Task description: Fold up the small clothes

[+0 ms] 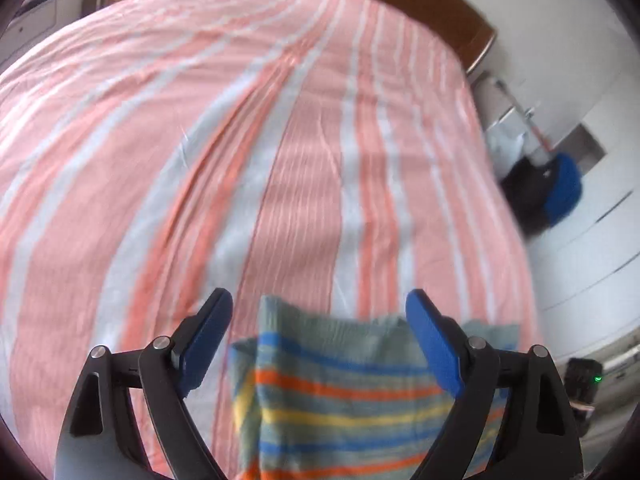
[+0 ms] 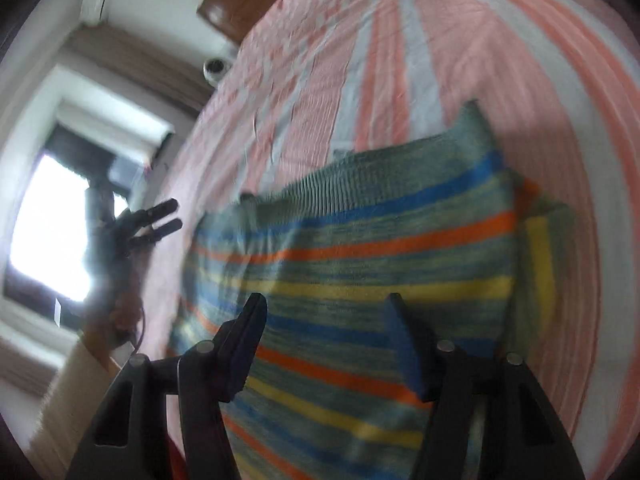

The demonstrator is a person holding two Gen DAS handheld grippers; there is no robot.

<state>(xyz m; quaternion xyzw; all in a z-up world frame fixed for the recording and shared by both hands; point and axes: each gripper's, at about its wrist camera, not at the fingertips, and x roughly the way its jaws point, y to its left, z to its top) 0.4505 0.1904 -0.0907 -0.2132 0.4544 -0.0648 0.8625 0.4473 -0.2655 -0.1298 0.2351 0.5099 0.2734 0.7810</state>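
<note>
A small grey-green knitted garment (image 1: 336, 392) with blue, orange and yellow stripes lies on the bed, partly folded, one edge turned over at its left. My left gripper (image 1: 319, 300) is open and empty, hovering above the garment's far edge. In the right wrist view the same garment (image 2: 360, 248) fills the middle, with a folded flap at its right side. My right gripper (image 2: 326, 304) is open and empty just above the garment. The left gripper (image 2: 160, 220) also shows in the right wrist view, off the garment's left edge.
The bed has a pink and white striped sheet (image 1: 240, 140) and a brown wooden headboard (image 1: 440, 4). A blue and black bag (image 1: 556, 192) stands on the floor right of the bed. A bright window (image 2: 52, 232) is at the left.
</note>
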